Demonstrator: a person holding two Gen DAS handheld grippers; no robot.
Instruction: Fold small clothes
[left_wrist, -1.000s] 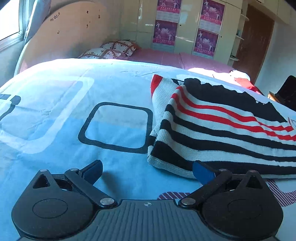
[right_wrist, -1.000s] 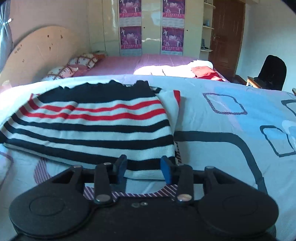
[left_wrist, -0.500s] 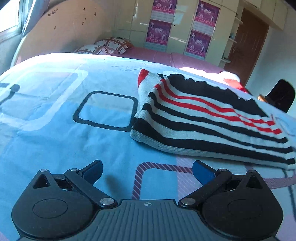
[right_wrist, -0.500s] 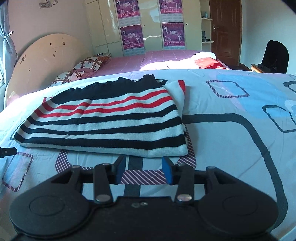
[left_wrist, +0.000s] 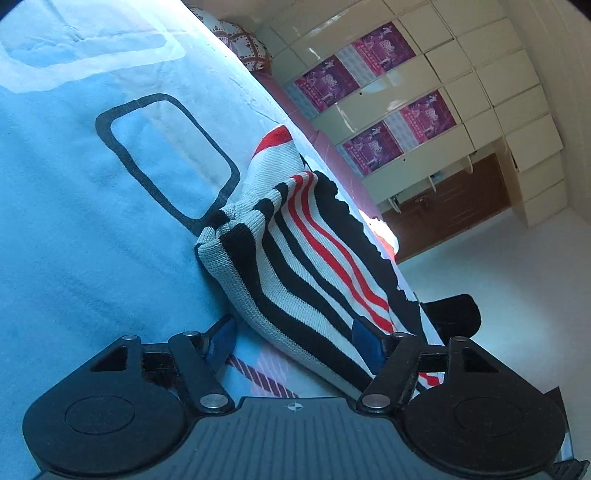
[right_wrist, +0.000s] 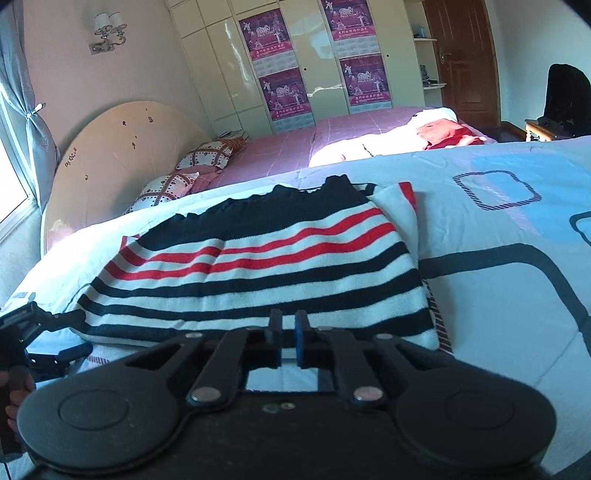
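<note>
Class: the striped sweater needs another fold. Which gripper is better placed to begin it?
Left. The left gripper straddles the sweater edge, jaws closing. The right gripper, closing at the near hem, shows nothing clearly between its fingers.

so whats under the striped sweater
The striped sweater lies on the blue patterned bedspread; a purple-striped square of its print peeks out at the near right corner. Whatever else lies beneath is covered.

The purple wall calendars on the wardrobe doors seemingly read "2010"; other print illegible.
</note>
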